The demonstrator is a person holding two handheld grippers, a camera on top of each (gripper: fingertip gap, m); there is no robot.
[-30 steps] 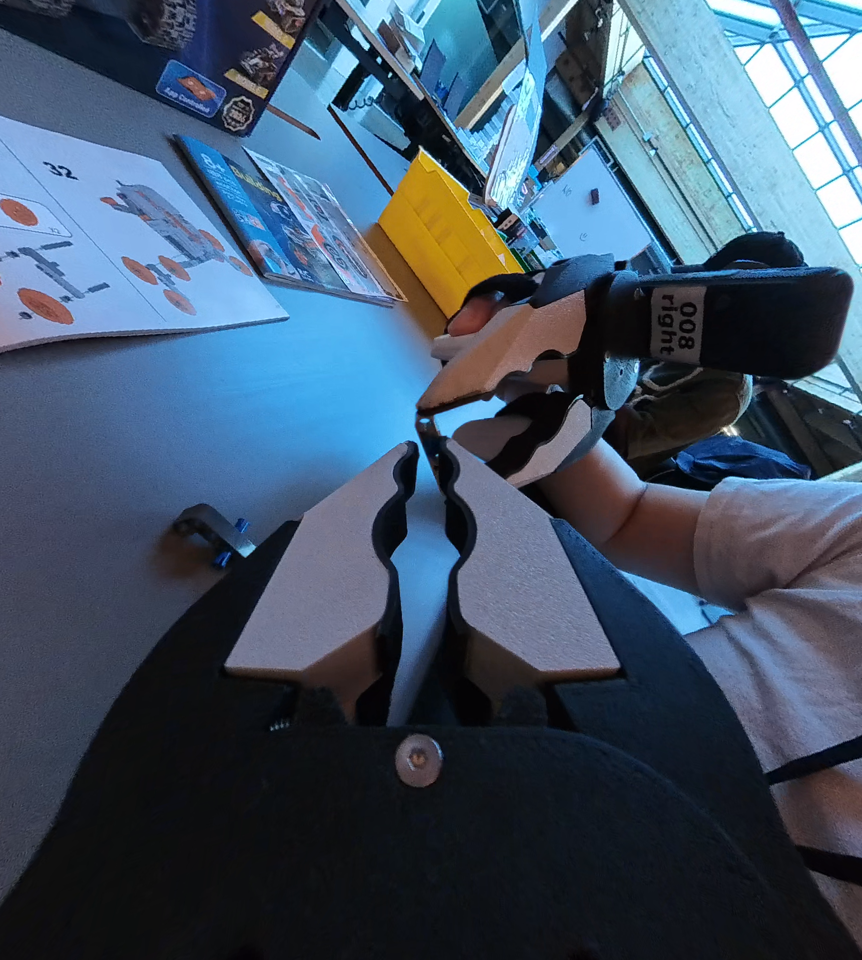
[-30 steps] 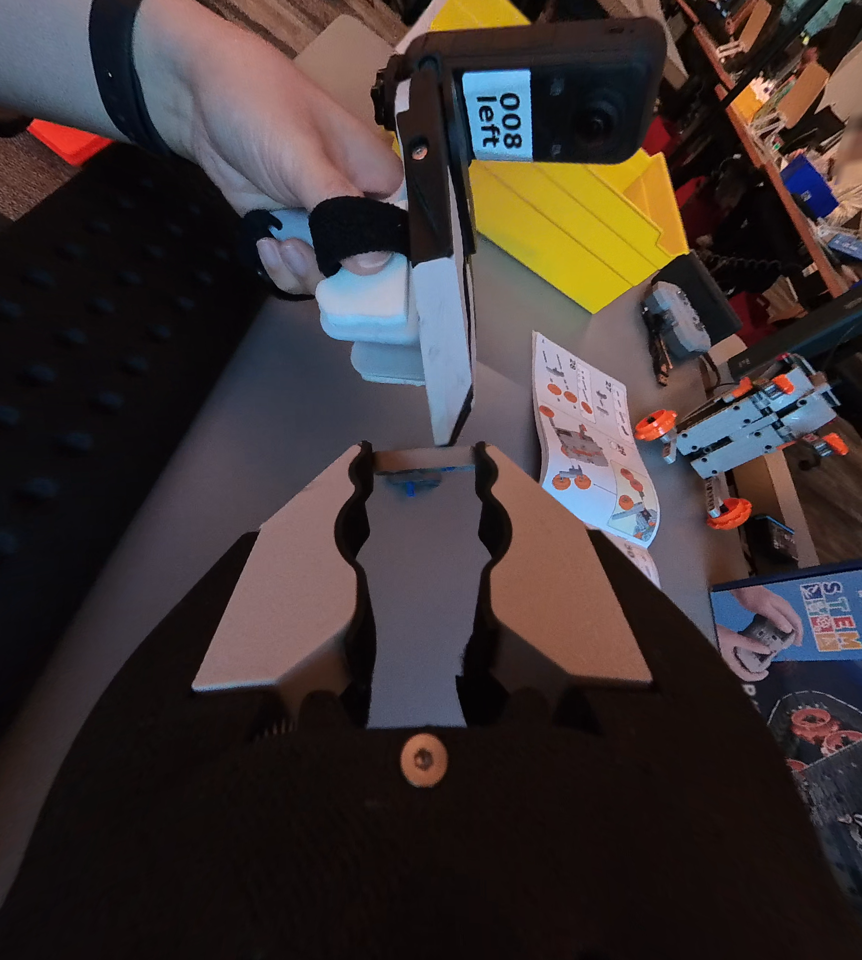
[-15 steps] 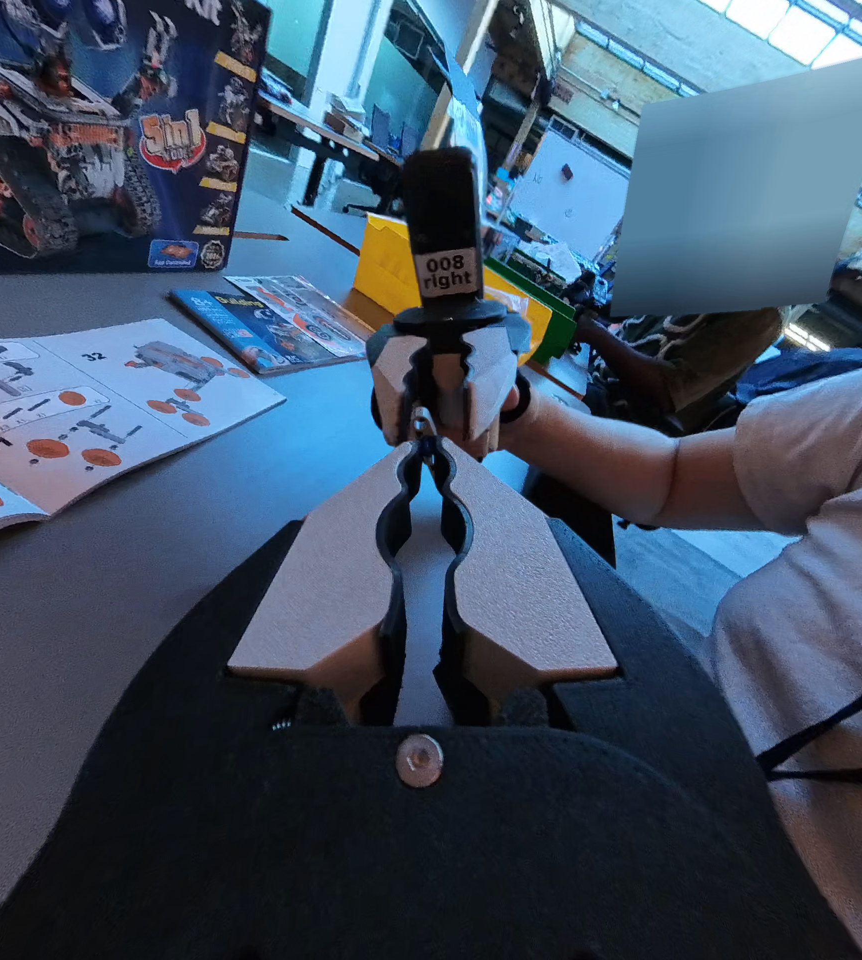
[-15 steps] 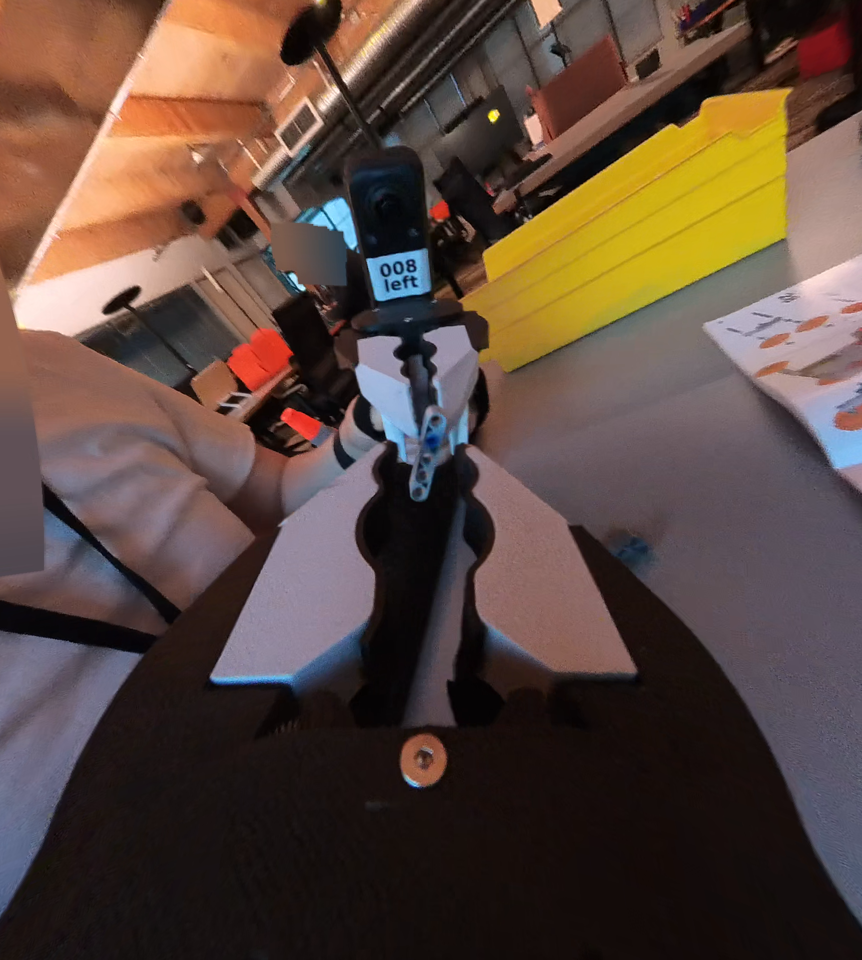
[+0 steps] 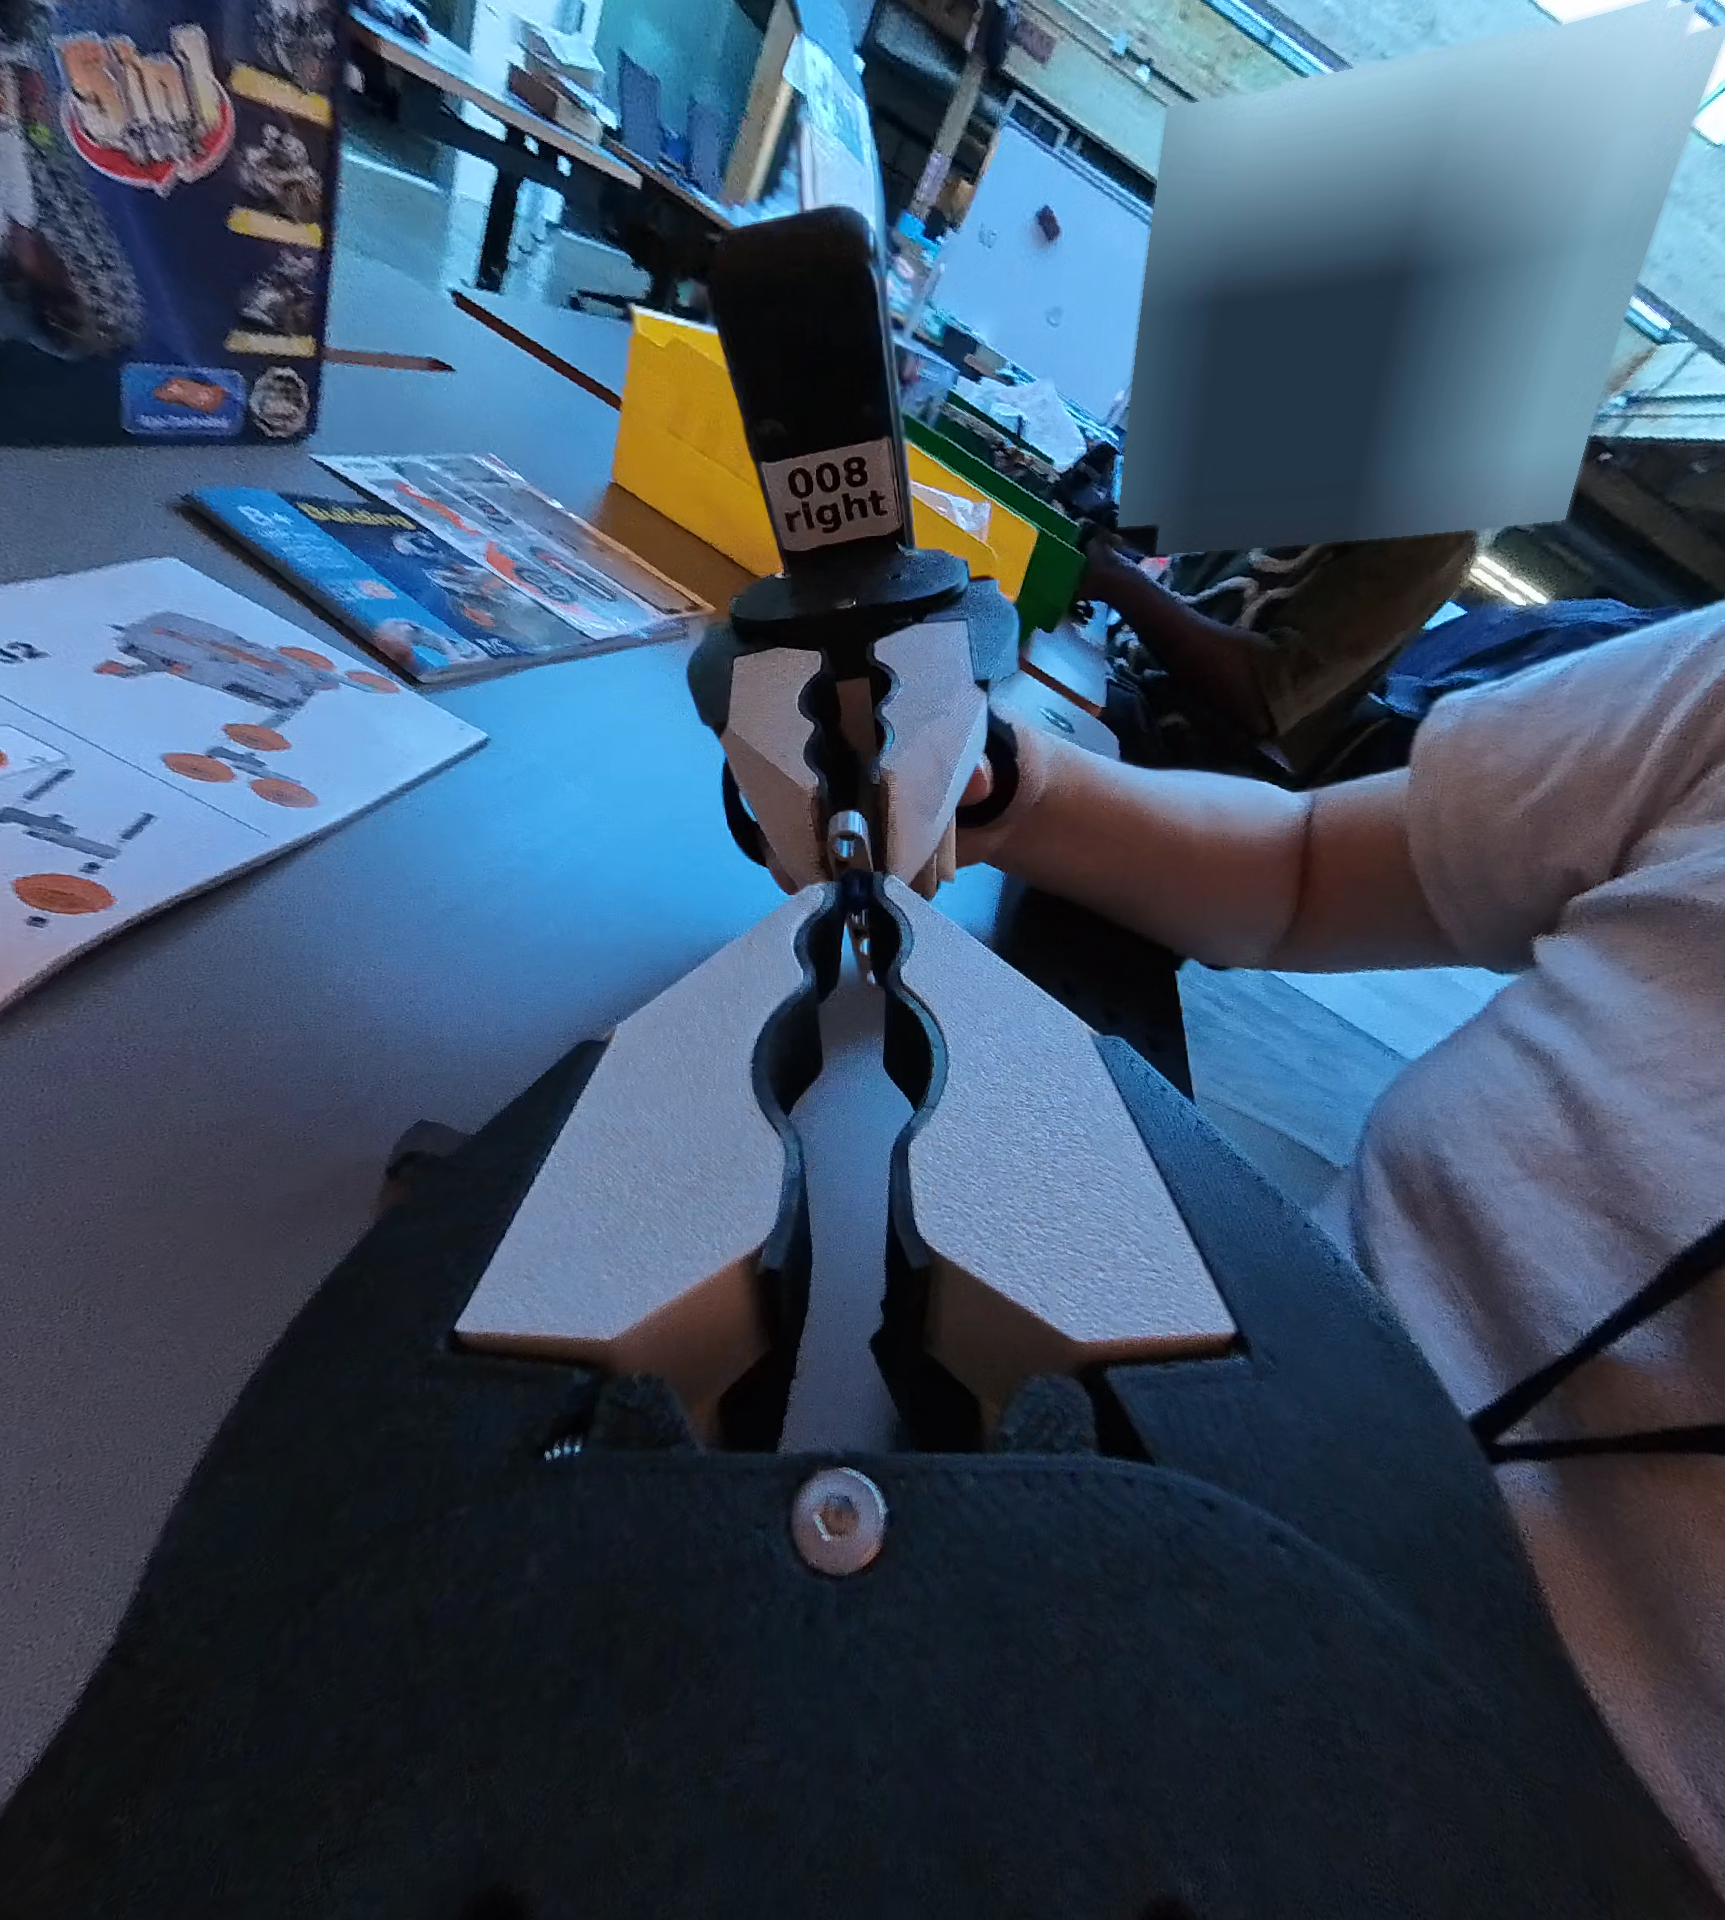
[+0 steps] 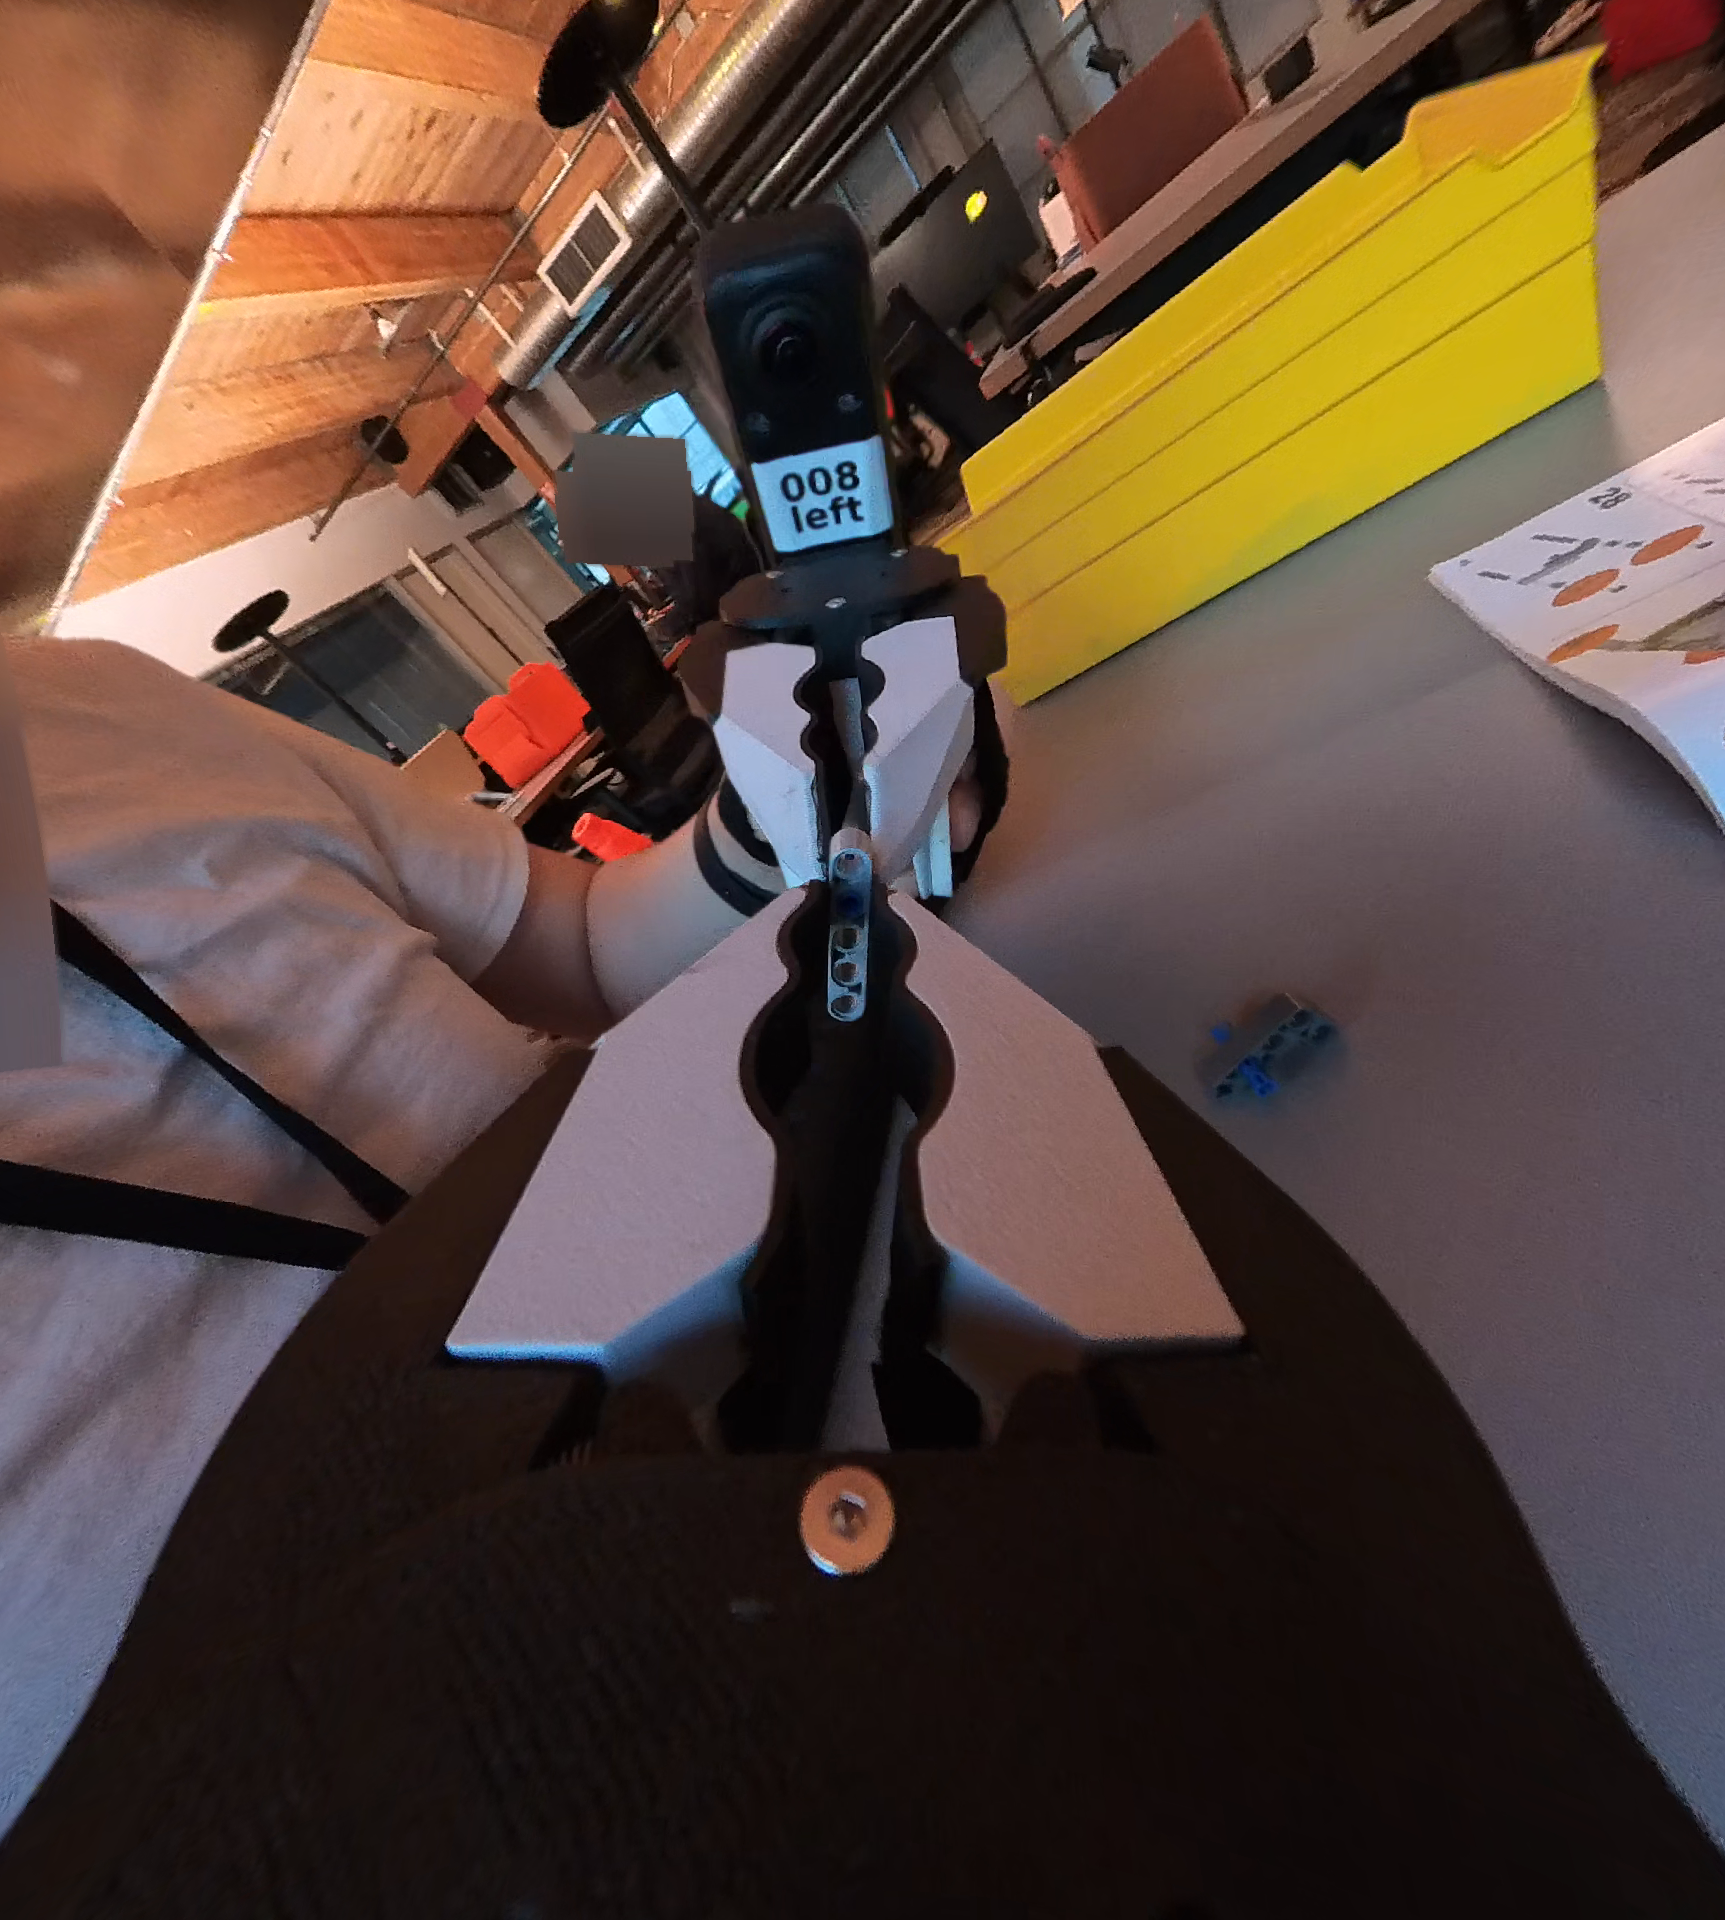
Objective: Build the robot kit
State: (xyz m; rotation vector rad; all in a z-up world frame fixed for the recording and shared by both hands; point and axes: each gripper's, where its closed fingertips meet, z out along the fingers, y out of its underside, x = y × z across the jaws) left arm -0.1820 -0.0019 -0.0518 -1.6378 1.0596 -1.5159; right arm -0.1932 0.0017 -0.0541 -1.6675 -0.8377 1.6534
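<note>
My left gripper (image 5: 853, 902) and my right gripper (image 6: 851, 902) point straight at each other, tip to tip, a little above the grey table (image 5: 110, 1247). A thin grey beam with a row of holes (image 6: 847, 971) and a blue pin in one hole runs between both pairs of fingertips. It shows edge-on in the left wrist view (image 5: 845, 836). Both grippers are shut on this beam, one at each end. The right gripper also shows in the left wrist view (image 5: 850, 847), and the left gripper in the right wrist view (image 6: 853, 847).
A small grey and blue part (image 6: 1268, 1044) lies on the table right of the grippers. An open instruction booklet (image 5: 162, 748), a blue booklet (image 5: 442, 561), a printed box (image 5: 110, 208) and a yellow bin (image 6: 1305, 416) stand around. The person's arm and torso (image 5: 1616, 935) are close by. The tips of both grippers are at nearly the same place.
A second ago the right gripper was open over the table and both were tilted. They have since swung upright, met tip to tip, and the right gripper has shut on the beam.
</note>
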